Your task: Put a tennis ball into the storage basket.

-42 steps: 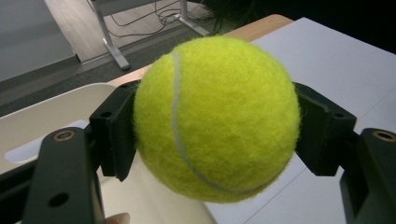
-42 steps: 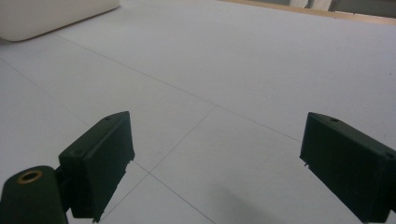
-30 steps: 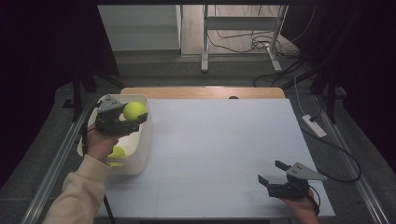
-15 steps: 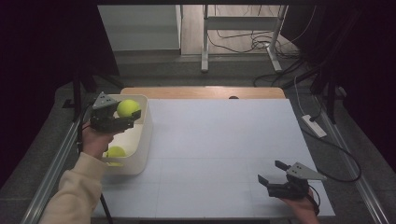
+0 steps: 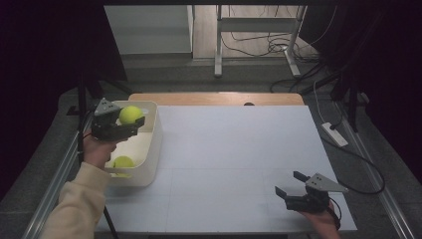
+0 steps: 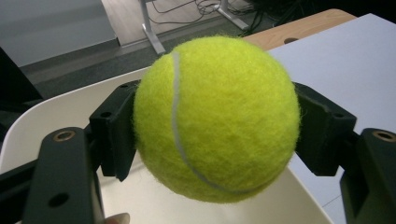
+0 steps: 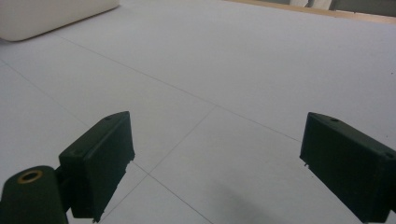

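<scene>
While the left gripper (image 5: 130, 122) clamps a tennis ball (image 5: 130, 115) above the bin's rim (image 5: 158, 130), the right gripper (image 5: 291, 183) gapes empty.

Cream sleeve (image 5: 74, 204), black gripper jaws with brass-ringed screw holes, grey three-cornered top plates

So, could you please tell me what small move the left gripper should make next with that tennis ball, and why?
Probably lower it a little and then open. The left gripper grips the tennis ball above the white bin, where another ball already lies, so a release from lower down should bounce less.
</scene>
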